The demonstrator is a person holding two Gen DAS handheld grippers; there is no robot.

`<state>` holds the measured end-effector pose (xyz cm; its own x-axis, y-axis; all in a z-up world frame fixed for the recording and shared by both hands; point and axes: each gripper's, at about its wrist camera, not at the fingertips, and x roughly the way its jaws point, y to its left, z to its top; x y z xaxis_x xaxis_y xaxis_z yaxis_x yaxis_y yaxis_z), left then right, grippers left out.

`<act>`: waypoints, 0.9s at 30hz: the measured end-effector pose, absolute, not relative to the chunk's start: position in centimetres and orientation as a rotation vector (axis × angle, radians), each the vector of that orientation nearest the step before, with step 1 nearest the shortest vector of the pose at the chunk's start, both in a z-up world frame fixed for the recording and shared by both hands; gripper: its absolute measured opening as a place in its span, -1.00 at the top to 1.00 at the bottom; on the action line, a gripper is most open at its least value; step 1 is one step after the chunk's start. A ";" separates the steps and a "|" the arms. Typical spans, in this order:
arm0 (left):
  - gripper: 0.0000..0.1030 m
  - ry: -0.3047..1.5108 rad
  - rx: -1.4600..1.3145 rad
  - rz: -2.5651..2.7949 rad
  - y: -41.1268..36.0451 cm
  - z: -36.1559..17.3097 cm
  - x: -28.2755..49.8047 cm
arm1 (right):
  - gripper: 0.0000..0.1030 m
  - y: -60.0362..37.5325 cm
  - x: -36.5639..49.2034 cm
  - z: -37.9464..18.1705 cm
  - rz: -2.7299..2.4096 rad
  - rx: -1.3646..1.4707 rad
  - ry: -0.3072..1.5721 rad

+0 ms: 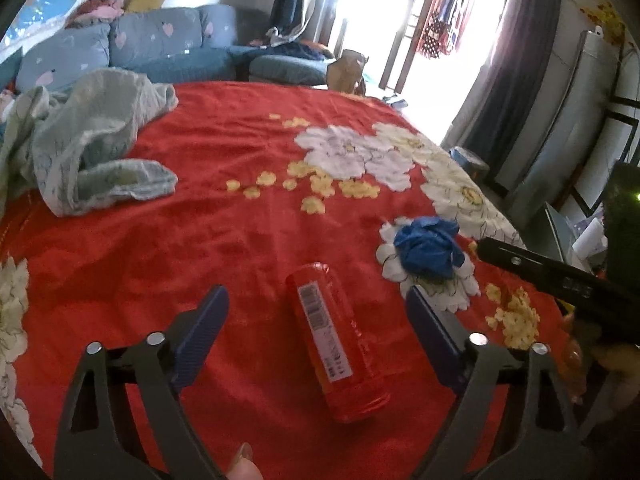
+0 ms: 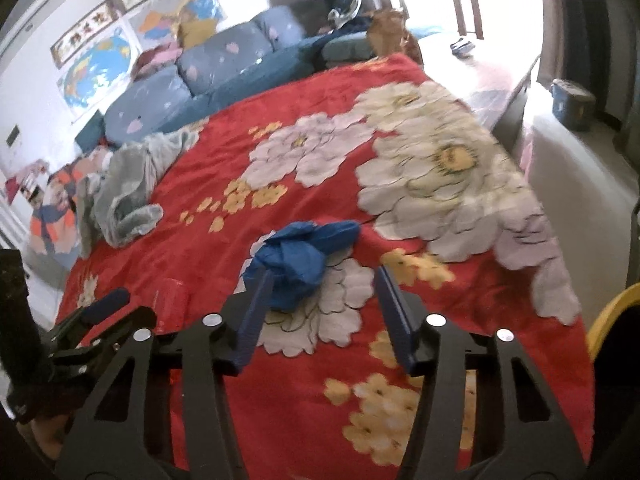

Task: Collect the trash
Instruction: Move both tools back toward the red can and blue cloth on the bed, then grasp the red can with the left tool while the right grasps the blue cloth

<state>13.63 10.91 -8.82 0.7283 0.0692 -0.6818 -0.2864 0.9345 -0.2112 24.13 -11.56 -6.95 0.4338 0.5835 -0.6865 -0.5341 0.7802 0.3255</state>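
Note:
A red plastic bottle (image 1: 338, 344) with a barcode label lies on its side on the red flowered bedspread (image 1: 248, 240). My left gripper (image 1: 318, 304) is open, its blue fingers either side of the bottle without touching it. A crumpled blue bag (image 1: 430, 246) lies to the bottle's right on a white flower. In the right wrist view the blue bag (image 2: 298, 258) lies just ahead of my open right gripper (image 2: 324, 280), near its left finger. The bottle (image 2: 172, 304) shows partly at lower left, behind the left gripper.
A rumpled pale green towel (image 1: 88, 148) lies at the bed's far left. A blue sofa (image 1: 160, 44) stands behind the bed. The bed's right edge drops to the floor, where a blue bin (image 2: 572, 104) stands. A yellow rim (image 2: 612, 312) shows at lower right.

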 end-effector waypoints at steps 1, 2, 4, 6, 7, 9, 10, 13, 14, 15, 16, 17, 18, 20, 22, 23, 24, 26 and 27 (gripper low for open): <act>-0.62 0.742 -0.322 0.190 10.9 -9.1 13.7 | 0.14 -11.2 24.2 -7.2 0.700 0.059 0.888; -0.59 0.748 -0.327 0.185 10.9 -9.2 13.7 | 0.15 -10.7 24.4 -7.6 0.703 0.061 0.897; -0.55 0.766 -0.349 0.166 10.9 -9.7 13.9 | 0.21 -10.3 24.7 -8.0 0.706 0.066 0.909; -0.47 0.783 -0.352 0.158 10.8 -10.1 14.0 | 0.40 -9.9 25.0 -8.5 0.711 0.078 0.924; -0.44 0.789 -0.353 0.154 10.7 -10.3 14.1 | 0.47 -9.8 25.1 -8.7 0.717 0.083 0.929; -0.33 0.803 -0.357 0.144 10.5 -10.7 14.2 | 0.77 -9.6 25.0 -8.8 0.735 0.090 0.924; -0.29 0.807 -0.356 0.141 10.4 -10.8 14.3 | 0.83 -9.7 24.8 -8.7 0.742 0.087 0.914; -0.18 0.811 -0.354 0.135 10.2 -10.9 14.3 | 0.94 -10.1 24.3 -8.5 0.742 0.084 0.898; -0.13 0.811 -0.357 0.131 10.2 -10.9 14.4 | 0.95 -10.5 24.1 -8.3 0.742 0.087 0.890; -0.03 0.812 -0.360 0.127 10.1 -10.9 14.4 | 0.96 -10.7 23.9 -8.1 0.740 0.087 0.882; 0.04 0.816 -0.358 0.125 10.1 -11.0 14.5 | 0.97 -11.2 23.7 -7.8 0.733 0.084 0.867; 0.22 0.820 -0.354 0.125 9.9 -11.1 14.6 | 0.98 -11.6 23.5 -7.7 0.729 0.080 0.858; 0.29 0.825 -0.349 0.122 9.8 -11.2 14.6 | 0.98 -11.9 23.3 -7.5 0.725 0.079 0.850; 0.31 0.826 -0.346 0.113 9.6 -11.1 14.6 | 0.98 -13.0 22.9 -7.2 0.711 0.080 0.833; 0.33 0.825 -0.345 0.100 9.3 -11.0 14.7 | 0.98 -14.0 22.6 -7.0 0.704 0.087 0.824; 0.33 0.824 -0.344 0.097 9.2 -10.9 14.7 | 0.98 -14.6 22.4 -6.8 0.697 0.090 0.815; 0.34 0.823 -0.343 0.093 9.0 -10.9 14.7 | 0.98 -15.1 22.1 -6.7 0.692 0.091 0.808; 0.34 0.817 -0.337 0.080 8.5 -10.6 14.7 | 0.98 -16.3 21.7 -6.4 0.678 0.093 0.792; 0.34 0.812 -0.330 0.069 8.1 -10.4 14.8 | 0.98 -16.9 21.5 -6.3 0.670 0.099 0.787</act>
